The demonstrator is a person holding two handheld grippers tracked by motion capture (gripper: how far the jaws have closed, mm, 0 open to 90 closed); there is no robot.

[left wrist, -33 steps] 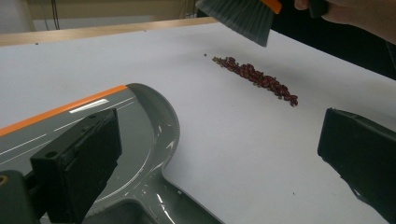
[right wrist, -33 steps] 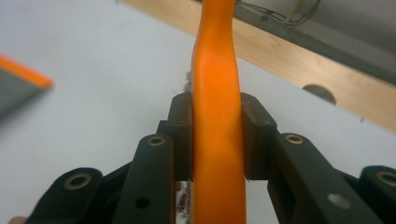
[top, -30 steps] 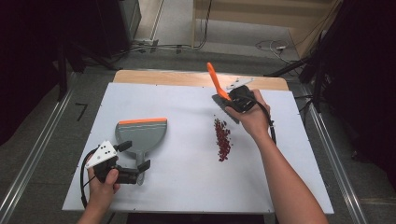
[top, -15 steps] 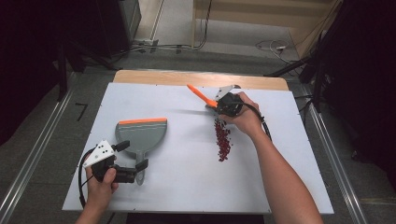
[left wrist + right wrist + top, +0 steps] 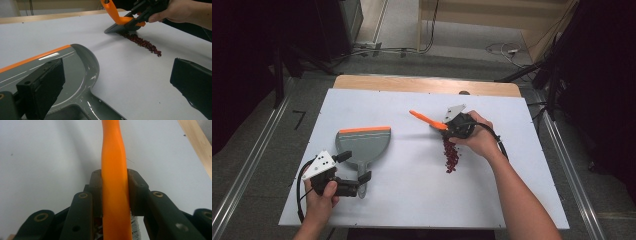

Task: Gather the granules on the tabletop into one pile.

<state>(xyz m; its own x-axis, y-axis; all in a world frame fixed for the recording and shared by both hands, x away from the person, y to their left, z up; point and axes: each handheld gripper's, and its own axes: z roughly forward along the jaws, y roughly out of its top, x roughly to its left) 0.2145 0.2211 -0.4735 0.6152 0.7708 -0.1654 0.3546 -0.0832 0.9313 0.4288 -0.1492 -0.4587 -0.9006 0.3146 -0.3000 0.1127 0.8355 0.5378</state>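
A grey dustpan with an orange front lip lies at the left of the white table. My left gripper stands open, one jaw on each side of the pan's handle, without touching it. A strip of small dark red beans lies right of centre. My right gripper is shut on a hand brush with an orange handle. The brush head rests on the table at the far end of the beans, and the handle points left.
The white table's wooden far edge runs along the back. Metal rails flank the table on both sides. Cables lie on the floor beyond. Bare surface separates the dustpan from the beans.
My right gripper has come nearer and leftward from the back right, tipping the brush handle down to the left and setting the head at the beans' far end. The left gripper has barely moved.
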